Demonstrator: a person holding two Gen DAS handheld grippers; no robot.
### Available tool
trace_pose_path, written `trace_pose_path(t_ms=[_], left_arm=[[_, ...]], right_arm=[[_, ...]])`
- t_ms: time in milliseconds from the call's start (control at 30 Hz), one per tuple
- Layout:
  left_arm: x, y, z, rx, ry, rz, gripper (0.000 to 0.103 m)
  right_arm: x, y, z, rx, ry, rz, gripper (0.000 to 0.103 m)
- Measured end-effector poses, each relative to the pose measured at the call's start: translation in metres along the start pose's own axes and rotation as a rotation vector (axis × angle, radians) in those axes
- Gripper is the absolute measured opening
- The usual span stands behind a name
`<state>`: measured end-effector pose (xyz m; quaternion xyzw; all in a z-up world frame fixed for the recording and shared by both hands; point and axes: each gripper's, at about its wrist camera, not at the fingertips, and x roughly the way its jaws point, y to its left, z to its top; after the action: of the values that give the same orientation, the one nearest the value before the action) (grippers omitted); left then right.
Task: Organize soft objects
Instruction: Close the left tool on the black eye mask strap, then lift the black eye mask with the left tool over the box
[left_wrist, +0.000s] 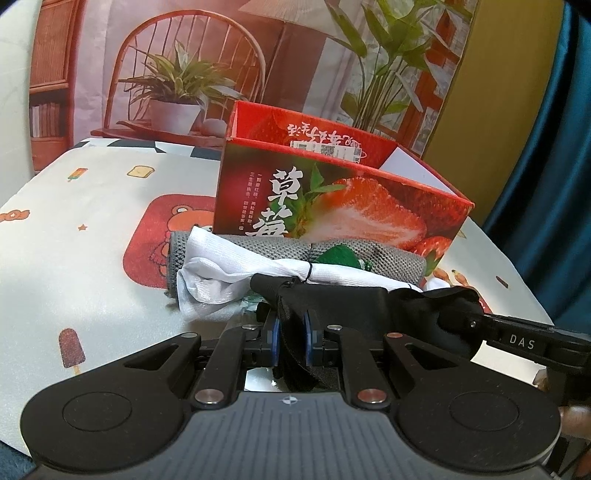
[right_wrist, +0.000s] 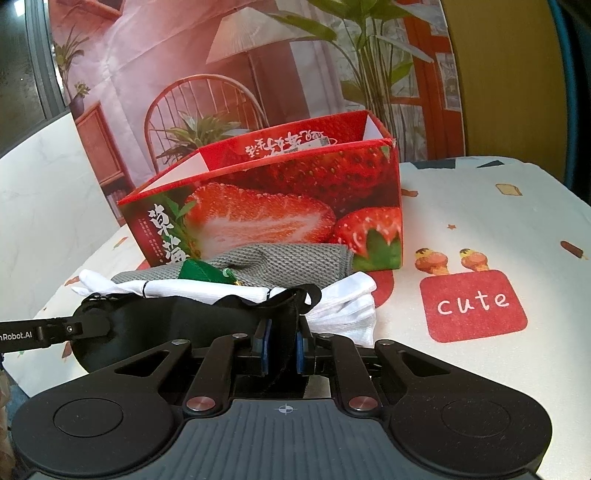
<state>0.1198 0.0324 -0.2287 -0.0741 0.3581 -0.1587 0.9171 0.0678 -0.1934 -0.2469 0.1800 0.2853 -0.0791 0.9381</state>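
A black padded eye mask (left_wrist: 351, 299) (right_wrist: 184, 317) is stretched between both grippers, just above the table. My left gripper (left_wrist: 290, 328) is shut on one end of it, with the strap hanging between the blue pads. My right gripper (right_wrist: 282, 343) is shut on the other end. Each gripper shows in the other's view: the right gripper (left_wrist: 474, 325) at the right edge, the left gripper (right_wrist: 75, 328) at the left edge. Just beyond the mask lie a white cloth (left_wrist: 221, 266) (right_wrist: 343, 306), a grey knitted cloth (left_wrist: 388, 254) (right_wrist: 288, 258) and a small green item (left_wrist: 341, 254) (right_wrist: 195, 271).
An open red strawberry-print box (left_wrist: 332, 192) (right_wrist: 277, 206) stands right behind the cloths. The table has a cartoon-print cover (left_wrist: 92, 221) (right_wrist: 480, 221). A printed backdrop hangs behind it, with a blue curtain (left_wrist: 554, 147) to the right.
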Motion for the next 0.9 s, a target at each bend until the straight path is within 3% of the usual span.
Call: trace_pose_path(t_ms=[133,433,900], left_arm=[[-0.003,0.000,0.002,0.005,-0.008,-0.005,0.014],[-0.028,-0.011,0.008,0.064,-0.154,0.016,0.011],[-0.035,-0.011,0.045,0.042,-0.205,-0.015,0.011]], right_arm=[[-0.002,-0.001,0.001,-0.001,-0.009,-0.001,0.012],[-0.019,0.004,0.013,-0.046,-0.110,0.021,0.012],[-0.023,0.005,0.051,-0.047,-0.139,0.069,0.012]])
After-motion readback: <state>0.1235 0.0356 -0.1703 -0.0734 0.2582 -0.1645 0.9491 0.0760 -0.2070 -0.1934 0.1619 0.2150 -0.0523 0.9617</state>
